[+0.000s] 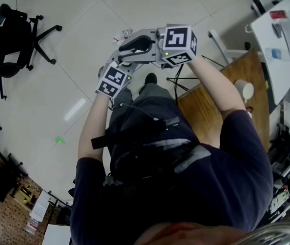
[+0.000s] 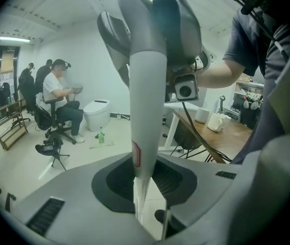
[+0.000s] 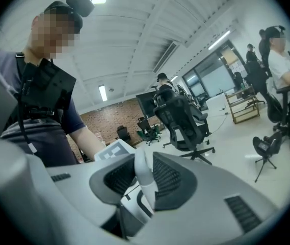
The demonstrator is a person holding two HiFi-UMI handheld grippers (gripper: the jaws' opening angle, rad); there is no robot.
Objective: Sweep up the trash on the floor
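Handle gripped low by my left gripper and at its top by my right gripper; I should sweep in low, short strokes toward trash on the floor beside the seated person.

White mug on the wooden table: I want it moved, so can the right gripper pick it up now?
Probably not yet: the right gripper is shut on the white handle, so it would have to let go first. The white mug itself stands in the open.
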